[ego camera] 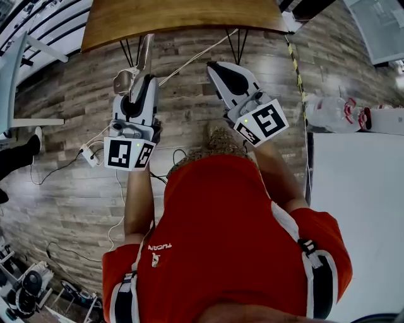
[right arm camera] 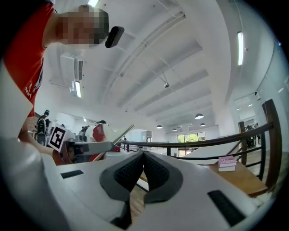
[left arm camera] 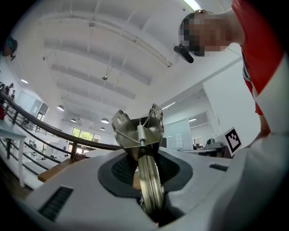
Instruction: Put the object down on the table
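My left gripper (ego camera: pixel 146 81) (left arm camera: pixel 144 158) is shut on a metal wheel with a bracket and spring (left arm camera: pixel 138 135) (ego camera: pixel 128 77). The wheel's rim sits between the pads and the bracket sticks out past the fingertips. It hangs in the air over the plank floor, short of the wooden table (ego camera: pixel 183 16). My right gripper (ego camera: pixel 216 65) (right arm camera: pixel 143 154) is held beside it, shut, with its pads touching and nothing between them. In the right gripper view the left gripper (right arm camera: pixel 86 146) and the metal piece (right arm camera: pixel 118 136) show at the left.
A white table (ego camera: pixel 356 208) lies at the right, with a plastic bottle (ego camera: pixel 329 113) at its far edge. Cables and a power strip (ego camera: pixel 88 154) lie on the floor at the left. Black legs (ego camera: pixel 237 44) support the wooden table.
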`<control>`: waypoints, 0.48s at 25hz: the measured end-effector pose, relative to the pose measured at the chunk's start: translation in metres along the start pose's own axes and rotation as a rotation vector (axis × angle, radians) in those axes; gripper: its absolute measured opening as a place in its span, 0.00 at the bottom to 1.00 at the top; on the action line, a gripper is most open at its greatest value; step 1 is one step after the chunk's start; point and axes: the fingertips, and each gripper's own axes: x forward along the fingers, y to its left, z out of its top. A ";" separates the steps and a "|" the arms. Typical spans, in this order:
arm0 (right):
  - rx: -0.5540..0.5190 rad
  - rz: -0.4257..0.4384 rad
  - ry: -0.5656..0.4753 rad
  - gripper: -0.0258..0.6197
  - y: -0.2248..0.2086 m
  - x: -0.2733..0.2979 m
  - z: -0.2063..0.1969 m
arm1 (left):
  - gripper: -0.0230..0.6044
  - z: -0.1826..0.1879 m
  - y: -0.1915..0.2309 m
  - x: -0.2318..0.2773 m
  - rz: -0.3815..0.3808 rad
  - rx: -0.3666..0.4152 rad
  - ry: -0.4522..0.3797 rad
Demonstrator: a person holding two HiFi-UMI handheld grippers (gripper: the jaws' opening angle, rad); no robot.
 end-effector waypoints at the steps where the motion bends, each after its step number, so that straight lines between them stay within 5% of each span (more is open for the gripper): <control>1: 0.000 -0.004 0.001 0.08 -0.004 0.004 -0.001 | 0.19 -0.002 0.004 0.004 -0.002 0.001 0.003; 12: -0.049 0.001 -0.026 0.08 -0.105 0.075 -0.015 | 0.19 -0.033 0.060 0.111 0.002 0.026 0.046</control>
